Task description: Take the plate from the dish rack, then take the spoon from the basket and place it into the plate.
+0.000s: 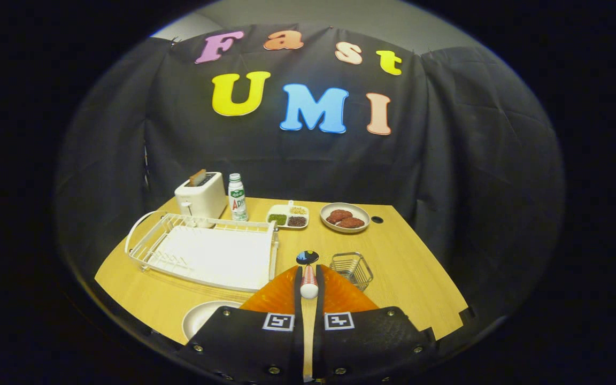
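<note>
Your gripper (308,278) is clamped on the spoon (308,274), bowl pointing ahead above the table (404,267); the plate (203,316) sits just beside your fingers, dish rack (206,248) beyond it.

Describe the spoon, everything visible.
The spoon is clamped between the tool's two fingers, pointing forward. Its handle shows red and white stripes with a rounded white end; its dark bowl sticks out past the fingertips, over the wooden table, beside the wire basket. Only the fingers touch it.
</note>
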Tool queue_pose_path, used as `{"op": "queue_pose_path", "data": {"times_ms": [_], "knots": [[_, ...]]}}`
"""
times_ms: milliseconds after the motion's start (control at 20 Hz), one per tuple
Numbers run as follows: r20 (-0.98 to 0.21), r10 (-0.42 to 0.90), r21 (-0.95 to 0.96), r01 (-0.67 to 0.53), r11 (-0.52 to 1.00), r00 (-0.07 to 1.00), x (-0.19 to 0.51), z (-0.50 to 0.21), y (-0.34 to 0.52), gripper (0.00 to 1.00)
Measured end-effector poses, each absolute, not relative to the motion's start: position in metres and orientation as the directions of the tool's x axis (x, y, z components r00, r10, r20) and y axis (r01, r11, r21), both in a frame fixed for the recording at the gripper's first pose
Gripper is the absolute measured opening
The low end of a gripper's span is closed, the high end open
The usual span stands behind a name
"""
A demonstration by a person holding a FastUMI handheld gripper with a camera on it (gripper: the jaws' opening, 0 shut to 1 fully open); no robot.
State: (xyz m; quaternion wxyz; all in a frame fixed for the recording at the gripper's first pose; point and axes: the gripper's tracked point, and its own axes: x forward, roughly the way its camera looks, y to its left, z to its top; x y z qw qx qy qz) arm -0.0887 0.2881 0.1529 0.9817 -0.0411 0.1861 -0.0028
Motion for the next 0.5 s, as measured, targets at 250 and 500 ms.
{"op": "queue_pose_path", "data": {"times_ms": [250, 500], "knots": [[-0.373, 0.097, -0.075, -0.134, 0.988, 0.923, -0.121, 0.151, 0.339, 0.06], [-0.416, 0.174, -0.058, -0.217, 0.974, 0.893, -0.152, 0.129, 0.370, 0.06]]}}
